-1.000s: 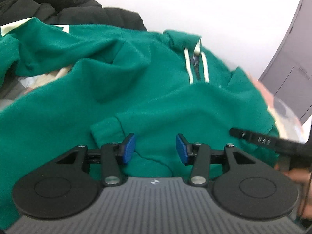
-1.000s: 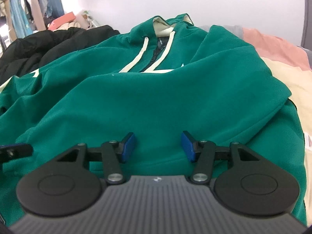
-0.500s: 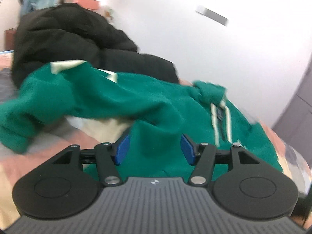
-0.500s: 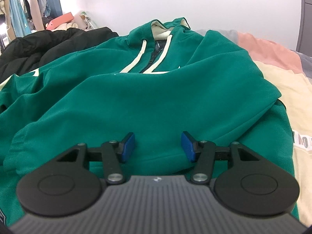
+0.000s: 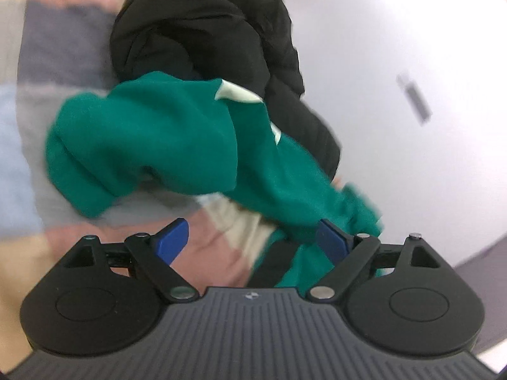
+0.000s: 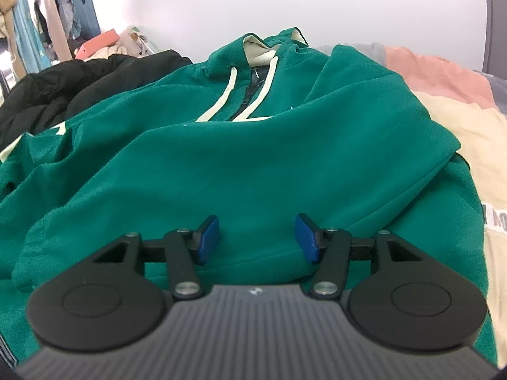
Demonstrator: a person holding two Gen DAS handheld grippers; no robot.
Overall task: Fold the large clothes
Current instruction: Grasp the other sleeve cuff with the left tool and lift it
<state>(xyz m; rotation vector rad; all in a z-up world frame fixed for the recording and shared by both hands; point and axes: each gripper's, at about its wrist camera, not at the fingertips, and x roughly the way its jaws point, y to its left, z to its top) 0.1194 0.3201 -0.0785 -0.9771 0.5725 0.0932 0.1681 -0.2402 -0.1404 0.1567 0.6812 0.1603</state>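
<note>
Lying spread over a patchwork blanket (image 6: pixel 443 72), a green hoodie (image 6: pixel 253 158) sits beside a black jacket (image 6: pixel 79 85). Right gripper (image 6: pixel 256 239) hovers above its hem, jaws apart, empty. Left gripper (image 5: pixel 252 237) jaws are opening near a bunched sleeve (image 5: pixel 142 145), holding nothing.

Bright, even light; left view motion-blurred, edges warped.

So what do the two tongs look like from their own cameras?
Both alike: left tongs and right tongs have blue pads on black linkage arms with silver pivots, two round black discs, and a grey ribbed body bearing a small logo.
</note>
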